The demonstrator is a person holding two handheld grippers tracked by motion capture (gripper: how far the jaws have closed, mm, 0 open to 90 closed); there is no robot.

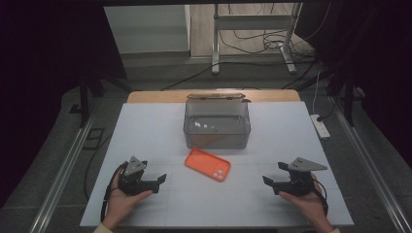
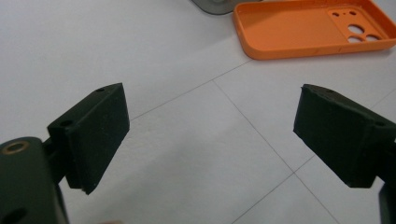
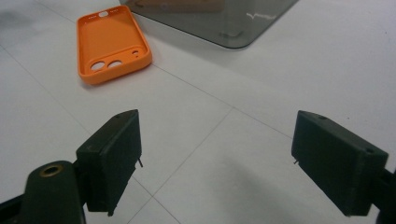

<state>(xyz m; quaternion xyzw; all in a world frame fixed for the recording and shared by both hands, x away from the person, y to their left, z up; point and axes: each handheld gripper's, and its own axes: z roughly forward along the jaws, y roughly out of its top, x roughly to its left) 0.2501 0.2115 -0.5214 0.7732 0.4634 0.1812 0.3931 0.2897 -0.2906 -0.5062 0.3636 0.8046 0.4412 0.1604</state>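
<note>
An orange phone case (image 1: pixel 208 164) lies hollow side up on the white table (image 1: pixel 145 126), just in front of a clear grey plastic box (image 1: pixel 216 124). My left gripper (image 1: pixel 158 183) rests at the table's near left, held by a hand, jaws wide apart and empty. At the near right my right gripper (image 1: pixel 273 174) is held the same way, open with nothing between its jaws. From the left gripper view the orange phone case (image 2: pixel 313 28) lies beyond the open left gripper (image 2: pixel 210 135). In the right gripper view the orange phone case (image 3: pixel 113 43) sits far left, the grey box (image 3: pixel 224 18) behind it, past the right gripper (image 3: pixel 217 161).
The box's lid (image 1: pixel 216 96) hangs open at its back. A power strip (image 1: pixel 320 126) lies off the table's right edge. A metal stand (image 1: pixel 252 34) and cables are on the floor beyond the table.
</note>
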